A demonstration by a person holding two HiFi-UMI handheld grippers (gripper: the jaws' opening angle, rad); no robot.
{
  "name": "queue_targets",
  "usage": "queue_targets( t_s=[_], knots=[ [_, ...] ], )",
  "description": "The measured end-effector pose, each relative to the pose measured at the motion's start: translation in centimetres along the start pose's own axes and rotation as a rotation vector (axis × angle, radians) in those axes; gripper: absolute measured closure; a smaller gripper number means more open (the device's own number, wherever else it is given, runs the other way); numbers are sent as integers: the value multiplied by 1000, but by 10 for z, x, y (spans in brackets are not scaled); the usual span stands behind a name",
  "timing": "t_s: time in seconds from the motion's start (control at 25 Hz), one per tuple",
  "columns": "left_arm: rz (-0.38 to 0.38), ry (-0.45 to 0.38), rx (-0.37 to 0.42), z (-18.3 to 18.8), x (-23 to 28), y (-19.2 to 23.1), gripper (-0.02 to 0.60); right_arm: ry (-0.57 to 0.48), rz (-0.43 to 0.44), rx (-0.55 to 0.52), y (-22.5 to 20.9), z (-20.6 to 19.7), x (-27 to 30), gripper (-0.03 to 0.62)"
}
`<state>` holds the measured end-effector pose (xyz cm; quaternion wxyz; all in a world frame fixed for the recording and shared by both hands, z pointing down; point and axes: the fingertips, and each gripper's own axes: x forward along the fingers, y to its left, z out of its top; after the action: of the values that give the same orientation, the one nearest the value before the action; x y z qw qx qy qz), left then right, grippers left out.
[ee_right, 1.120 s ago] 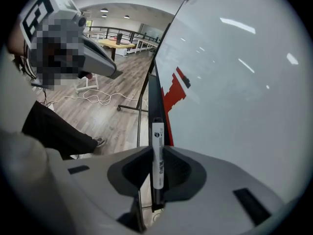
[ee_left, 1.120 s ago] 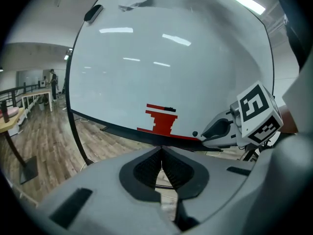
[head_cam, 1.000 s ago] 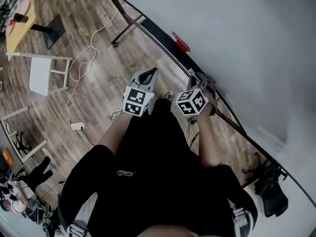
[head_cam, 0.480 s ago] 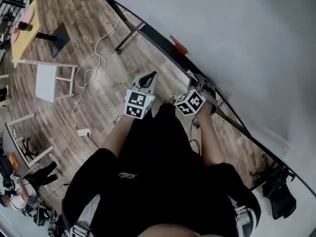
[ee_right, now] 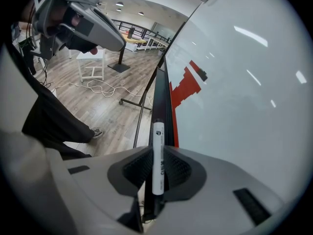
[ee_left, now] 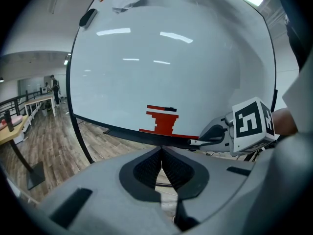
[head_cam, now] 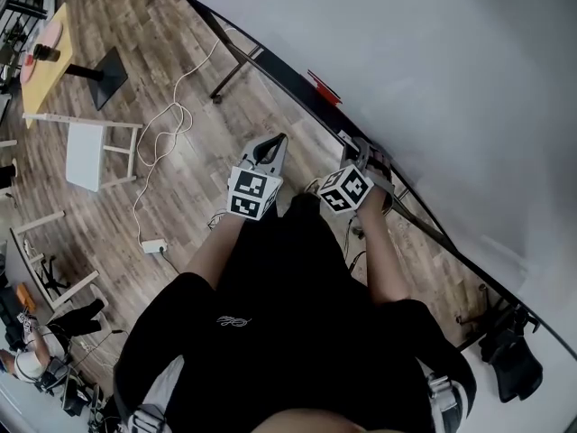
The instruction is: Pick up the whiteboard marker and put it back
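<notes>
Head view: left gripper [head_cam: 273, 144] and right gripper [head_cam: 368, 154] face the whiteboard [head_cam: 433, 70] at 1 o'clock; left gripper view: jaws pressed together, empty; right gripper view: jaws pinch the whiteboard marker [ee_right: 157, 155], pointing to 12 o'clock along the tray ledge [ee_right: 165, 106]; risk: released off-line, the marker probably rolls off the narrow ledge.

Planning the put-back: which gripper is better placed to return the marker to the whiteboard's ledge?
Right. The right gripper clamps the marker, which is lined up with the ledge just beyond its tip. The left gripper is shut and empty.
</notes>
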<state>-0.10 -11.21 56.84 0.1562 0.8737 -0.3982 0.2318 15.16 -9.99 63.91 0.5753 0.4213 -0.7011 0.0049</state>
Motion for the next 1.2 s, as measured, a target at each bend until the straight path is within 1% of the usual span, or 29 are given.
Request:
queue_targets(
  t_s=[0.24, 0.28, 0.36, 0.4, 0.6, 0.76, 0.96, 1.08, 1.12, 1.2],
  knots=[
    [-11, 11, 8, -3, -2, -9, 574, -10, -17, 15, 0, -2, -4, 537],
    [-14, 14, 5, -4, -2, -10, 574, -13, -21, 23, -1, -2, -5, 525],
    [-24, 7, 3, -2, -2, -13, 574, -20, -31, 48, -5, -3, -8, 457],
    [-31, 1, 4, 1, -2, -15, 574, -24, -35, 63, -7, -3, -11, 437],
    [-78, -24, 14, 14, 2, -22, 575, -59, -66, 169, -16, -6, -31, 436],
    [-150, -37, 30, 27, 12, -36, 574, -108, -81, 313, -23, -2, -51, 436],
    [-268, -64, 64, 49, 26, -55, 574, -155, -109, 480, -32, 9, -69, 436],
    [-316, -81, 61, 63, 24, -56, 575, -188, -122, 573, -31, 20, -82, 436],
    [-329, -87, 63, 68, 23, -55, 574, -217, -118, 636, -31, 24, -87, 436],
    [-361, -98, 73, 77, 23, -54, 575, -308, -91, 835, -33, 32, -96, 437]
  ],
)
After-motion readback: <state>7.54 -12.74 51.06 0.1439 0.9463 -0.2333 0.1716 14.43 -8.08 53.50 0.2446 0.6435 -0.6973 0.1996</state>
